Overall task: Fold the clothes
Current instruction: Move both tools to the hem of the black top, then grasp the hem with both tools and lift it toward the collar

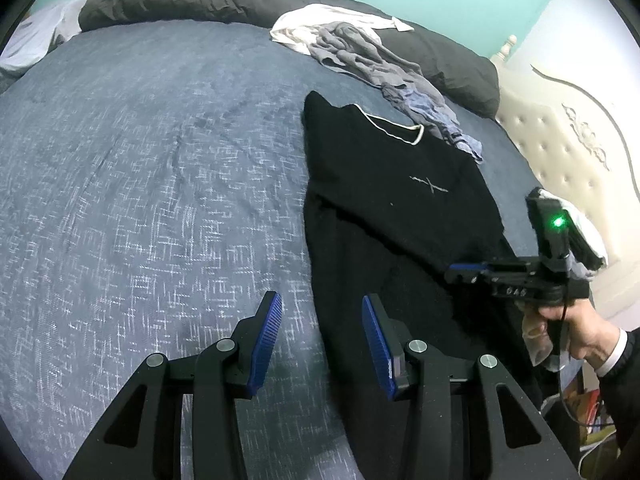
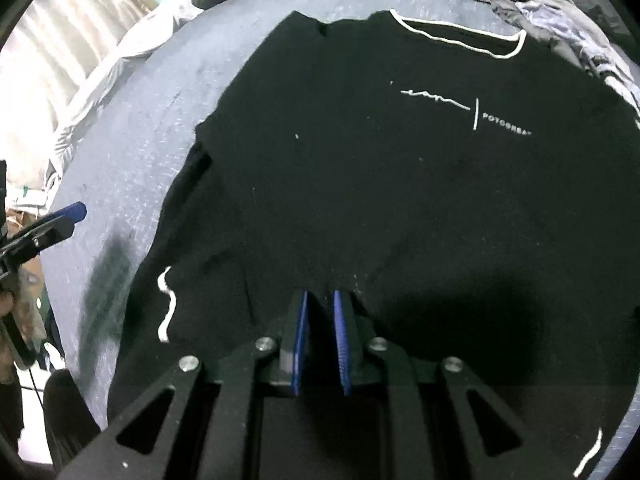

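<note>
black T-shirt (image 2: 400,184) lying spread on the bed (image 1: 140,160) | right gripper (image 2: 320,312) jaws nearly closed, seemingly pinching its hem | left gripper (image 1: 320,320) hovering half-open, empty | risk: one-sided pull is bunching, skewing the fold

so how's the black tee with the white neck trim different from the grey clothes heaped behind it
The black T-shirt with white neck trim lies spread flat on the blue bedspread; the grey and blue crumpled clothes sit bunched in a heap. The tee is one dark garment with a small white chest print; the heap is pale and mixed, with no print visible. The tee lies nearer the claws, the heap behind its collar. Both rest on the same bed.
</note>
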Demonstrator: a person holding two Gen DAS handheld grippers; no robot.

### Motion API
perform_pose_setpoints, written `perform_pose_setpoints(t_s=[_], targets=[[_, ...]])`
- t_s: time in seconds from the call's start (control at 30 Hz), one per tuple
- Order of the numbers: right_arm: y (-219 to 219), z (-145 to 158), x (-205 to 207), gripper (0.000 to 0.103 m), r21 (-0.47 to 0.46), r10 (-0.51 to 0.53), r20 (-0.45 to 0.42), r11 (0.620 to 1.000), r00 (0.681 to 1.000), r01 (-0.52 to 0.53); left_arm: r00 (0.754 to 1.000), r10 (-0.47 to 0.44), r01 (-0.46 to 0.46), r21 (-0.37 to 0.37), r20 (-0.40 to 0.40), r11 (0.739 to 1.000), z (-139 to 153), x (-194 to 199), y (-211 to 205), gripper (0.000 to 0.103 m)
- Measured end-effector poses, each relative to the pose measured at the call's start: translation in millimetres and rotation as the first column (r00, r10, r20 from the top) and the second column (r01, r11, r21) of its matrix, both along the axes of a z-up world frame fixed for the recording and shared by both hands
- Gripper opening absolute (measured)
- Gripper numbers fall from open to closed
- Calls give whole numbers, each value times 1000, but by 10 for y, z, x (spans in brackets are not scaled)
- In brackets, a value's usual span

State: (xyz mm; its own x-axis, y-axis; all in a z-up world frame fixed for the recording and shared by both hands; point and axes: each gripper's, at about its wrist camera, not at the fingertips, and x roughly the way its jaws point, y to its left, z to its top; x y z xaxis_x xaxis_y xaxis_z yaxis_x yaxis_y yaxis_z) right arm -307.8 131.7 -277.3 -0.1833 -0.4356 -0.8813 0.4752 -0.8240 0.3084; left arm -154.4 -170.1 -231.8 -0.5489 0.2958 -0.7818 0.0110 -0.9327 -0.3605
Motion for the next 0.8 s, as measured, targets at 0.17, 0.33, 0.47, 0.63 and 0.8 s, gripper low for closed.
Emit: perform_pose_setpoints(t_s=[0.17, 0.33, 0.47, 0.63, 0.8], targets=[[432, 302, 174, 14, -36, -52, -5, 998, 999, 52, 999, -40, 40, -8, 30, 999, 76, 96, 67, 46], [831, 530, 542, 18, 17, -68, -27, 997, 997, 69, 995, -79, 77, 27, 64, 997, 193, 278, 149, 46], [1279, 660, 874, 26, 50, -99, -30, 994, 995, 100, 989, -102, 99, 36, 108, 994, 214, 486, 240, 46], [1776, 720, 1260, 29, 58, -163, -14, 985, 986, 164, 978, -136, 133, 32, 155, 991, 178, 739, 392, 46], [2122, 681, 1559, 31, 58, -221, 22, 974, 975, 220, 961, -184, 178, 47, 207, 983, 50, 982, 568, 46]])
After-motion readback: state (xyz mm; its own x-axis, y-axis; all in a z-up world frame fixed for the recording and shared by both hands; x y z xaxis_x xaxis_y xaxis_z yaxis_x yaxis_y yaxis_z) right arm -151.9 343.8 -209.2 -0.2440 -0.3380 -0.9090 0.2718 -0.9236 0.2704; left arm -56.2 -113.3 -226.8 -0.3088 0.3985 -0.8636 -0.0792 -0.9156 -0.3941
